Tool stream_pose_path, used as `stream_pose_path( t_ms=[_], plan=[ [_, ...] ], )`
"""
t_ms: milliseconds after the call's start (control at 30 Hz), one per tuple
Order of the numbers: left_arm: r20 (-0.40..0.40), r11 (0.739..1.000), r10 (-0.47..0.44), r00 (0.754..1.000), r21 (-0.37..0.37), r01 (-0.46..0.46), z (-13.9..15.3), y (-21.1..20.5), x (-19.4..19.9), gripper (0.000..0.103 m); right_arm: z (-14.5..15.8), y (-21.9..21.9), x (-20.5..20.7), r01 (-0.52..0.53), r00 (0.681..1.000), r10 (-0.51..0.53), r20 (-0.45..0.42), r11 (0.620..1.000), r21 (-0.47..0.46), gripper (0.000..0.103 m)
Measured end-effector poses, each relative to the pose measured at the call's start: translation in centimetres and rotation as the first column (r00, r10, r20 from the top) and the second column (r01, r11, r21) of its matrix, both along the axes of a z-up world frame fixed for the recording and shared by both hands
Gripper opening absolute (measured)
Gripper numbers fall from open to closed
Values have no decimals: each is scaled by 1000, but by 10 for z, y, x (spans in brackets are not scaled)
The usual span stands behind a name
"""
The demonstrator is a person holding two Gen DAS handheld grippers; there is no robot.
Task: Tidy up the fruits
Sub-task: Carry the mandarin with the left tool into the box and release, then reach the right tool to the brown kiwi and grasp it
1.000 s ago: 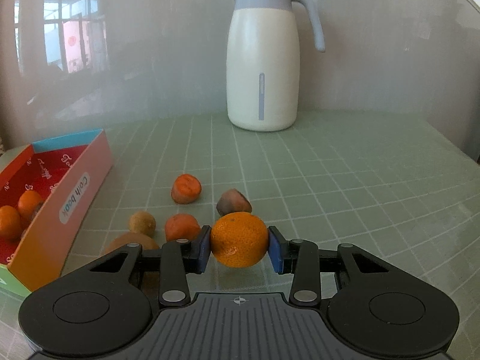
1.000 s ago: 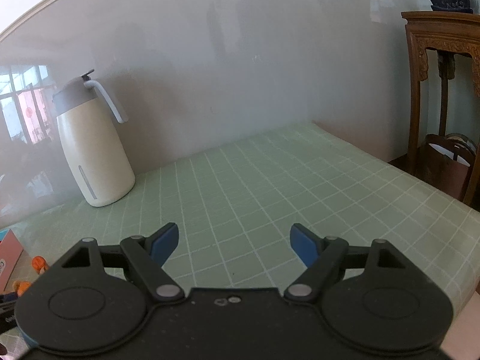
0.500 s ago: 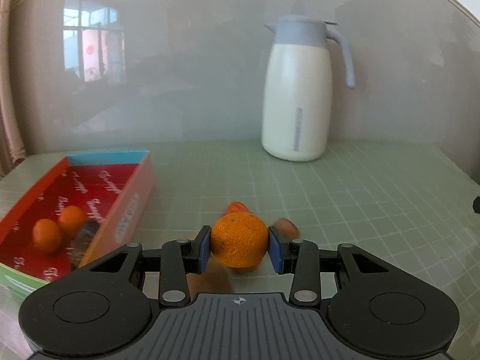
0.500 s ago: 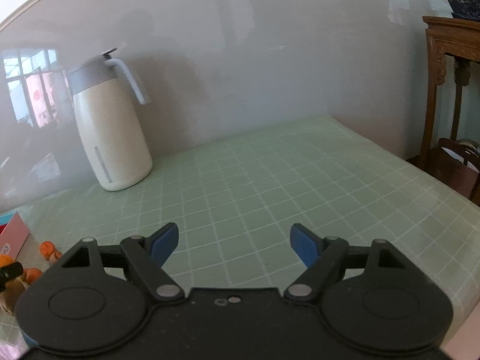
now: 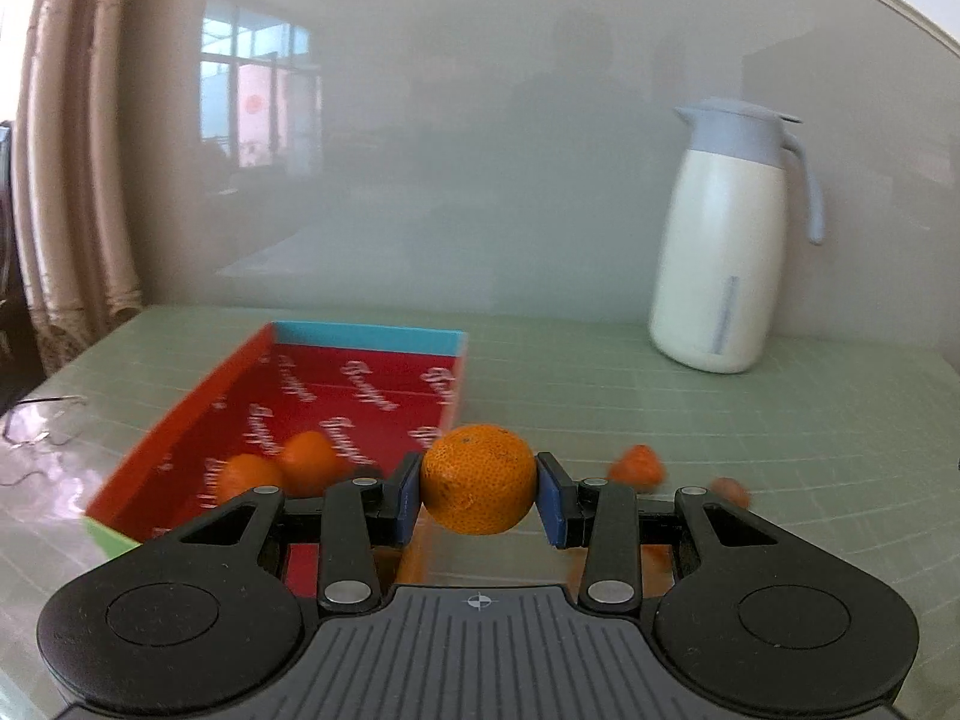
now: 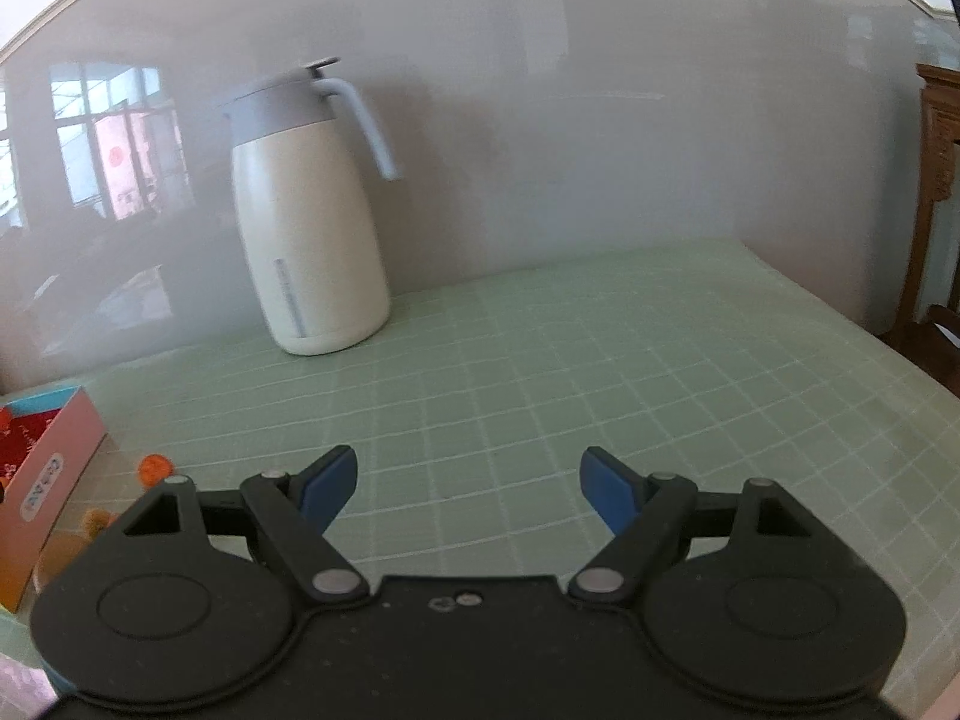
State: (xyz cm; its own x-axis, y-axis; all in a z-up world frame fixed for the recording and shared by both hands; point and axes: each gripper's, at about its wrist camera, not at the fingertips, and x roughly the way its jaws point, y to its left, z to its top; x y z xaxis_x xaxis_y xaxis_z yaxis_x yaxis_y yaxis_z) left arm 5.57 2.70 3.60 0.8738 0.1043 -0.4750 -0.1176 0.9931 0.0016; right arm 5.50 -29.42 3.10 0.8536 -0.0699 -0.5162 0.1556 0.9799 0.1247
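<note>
My left gripper (image 5: 478, 504) is shut on an orange tangerine (image 5: 478, 478), held above the table near the right front corner of the red cardboard box (image 5: 360, 384). Two small oranges (image 5: 282, 471) lie inside that box. Loose fruit (image 5: 636, 467) stays on the green mat to the right of the held tangerine, blurred. My right gripper (image 6: 468, 489) hangs open over bare mat with nothing between its blue pads. In the right wrist view the box (image 6: 51, 468) shows at the far left, with small orange fruits (image 6: 155, 468) beside it.
A white thermos jug with a grey lid (image 5: 723, 240) (image 6: 306, 216) stands at the back by the wall. Wire-rimmed glasses (image 5: 36, 426) lie left of the box. A curtain (image 5: 72, 150) hangs at the left; a wooden cabinet (image 6: 939, 192) stands past the table's right edge.
My left gripper carried the tangerine left and slightly up, from above the loose fruit toward the red box. The right gripper swung left too, bringing the jug and box further into view.
</note>
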Motion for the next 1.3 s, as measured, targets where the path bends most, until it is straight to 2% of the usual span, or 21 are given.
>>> stream_pose_path(
  t_ms=[433, 667, 867, 900, 1000, 1167, 1300],
  plan=[
    [-15, 992, 121, 993, -14, -122, -8, 68, 3, 40, -3, 40, 7, -76, 997, 76, -18, 997, -21, 81],
    [-35, 986, 165, 986, -5, -165, -16, 84, 15, 40, -7, 54, 8, -105, 994, 103, -31, 991, -82, 81],
    [-73, 980, 198, 977, 5, -199, -22, 89, 22, 40, -9, 51, 7, -103, 994, 100, -36, 991, -82, 81],
    [-64, 981, 195, 979, -2, -196, -21, 89, 20, 43, -8, 52, 7, -103, 994, 100, -36, 991, -80, 81],
    [-39, 980, 199, 979, 22, -198, -19, 84, 17, 82, -8, 54, 7, -112, 993, 109, -36, 991, -77, 81],
    [-20, 980, 193, 981, 48, -192, -15, 79, 12, 84, -7, 60, 5, -132, 991, 130, -34, 988, -81, 82],
    [0, 977, 200, 980, 74, -199, -12, 78, 10, 98, -8, 63, 5, -138, 990, 135, -37, 987, -82, 82]
  ],
)
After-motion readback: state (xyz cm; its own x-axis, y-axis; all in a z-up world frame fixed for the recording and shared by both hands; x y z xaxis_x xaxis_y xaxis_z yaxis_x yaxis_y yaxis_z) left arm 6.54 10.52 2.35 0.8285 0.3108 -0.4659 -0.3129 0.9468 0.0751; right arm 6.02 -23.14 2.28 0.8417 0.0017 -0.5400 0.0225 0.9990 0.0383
